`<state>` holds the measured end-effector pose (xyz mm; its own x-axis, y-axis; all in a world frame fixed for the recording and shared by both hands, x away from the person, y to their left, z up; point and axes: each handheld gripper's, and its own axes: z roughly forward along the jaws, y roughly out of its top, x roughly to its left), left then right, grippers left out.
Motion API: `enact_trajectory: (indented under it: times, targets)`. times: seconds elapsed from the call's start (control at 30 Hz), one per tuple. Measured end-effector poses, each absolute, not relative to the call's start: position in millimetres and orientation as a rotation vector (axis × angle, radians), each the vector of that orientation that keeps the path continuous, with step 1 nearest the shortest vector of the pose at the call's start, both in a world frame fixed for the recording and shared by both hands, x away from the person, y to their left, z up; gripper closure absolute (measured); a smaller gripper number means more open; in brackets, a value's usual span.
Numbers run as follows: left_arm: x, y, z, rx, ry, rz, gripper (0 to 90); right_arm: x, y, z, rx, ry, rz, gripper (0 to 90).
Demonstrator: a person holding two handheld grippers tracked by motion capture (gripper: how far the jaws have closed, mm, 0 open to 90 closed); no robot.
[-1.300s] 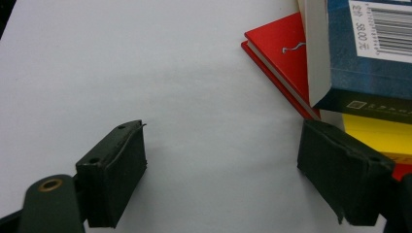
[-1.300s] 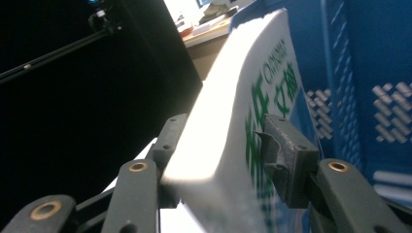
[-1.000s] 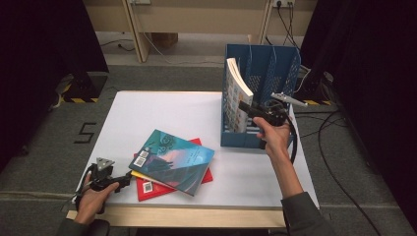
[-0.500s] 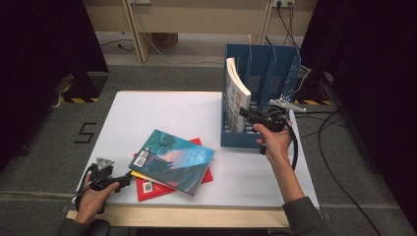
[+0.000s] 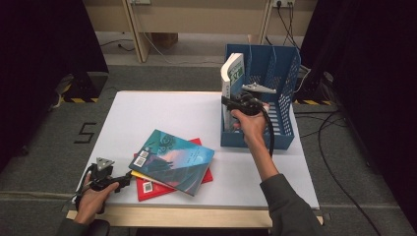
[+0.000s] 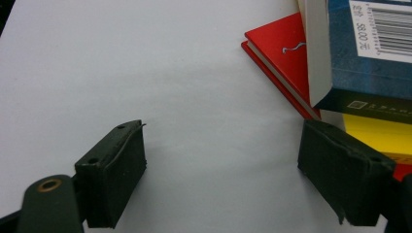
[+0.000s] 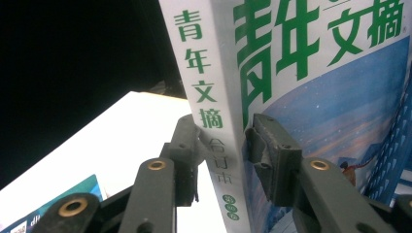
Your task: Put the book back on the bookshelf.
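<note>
Right gripper view showed the right gripper (image 7: 221, 148) with fingers pinching the white book's (image 7: 291, 73) spine; the left gripper (image 6: 238, 170) rested spread above the table (image 6: 145, 73).

Black gripper (image 7: 221, 150) jaws with brass rivets; grey sleeve (image 5: 290, 206).

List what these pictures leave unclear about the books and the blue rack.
- Yellow book: high view, almost wholly covered by the teal book and red book; title unseen.
- White book in the right gripper: right gripper view, cover cut off by the frame edges; bottom edge hidden by the jaws.
- Blue rack: high view, floor partly hidden by the person's hand and front wall.
</note>
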<state>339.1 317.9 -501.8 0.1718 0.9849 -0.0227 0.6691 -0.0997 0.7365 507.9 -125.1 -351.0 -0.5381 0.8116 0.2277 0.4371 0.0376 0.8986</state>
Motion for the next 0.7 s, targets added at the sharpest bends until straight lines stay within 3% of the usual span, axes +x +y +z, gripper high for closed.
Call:
enact_trajectory:
  times: [0.23,0.7]
  targets:
    - [339,317,-502,1.839,1.563,0.662,16.6,480,-155,-357,1.263,1.966,1.533,66.2]
    - [339,317,-502,1.836,1.567,0.668,16.2,487,-190,-366,1.341,1.904,1.517,68.9]
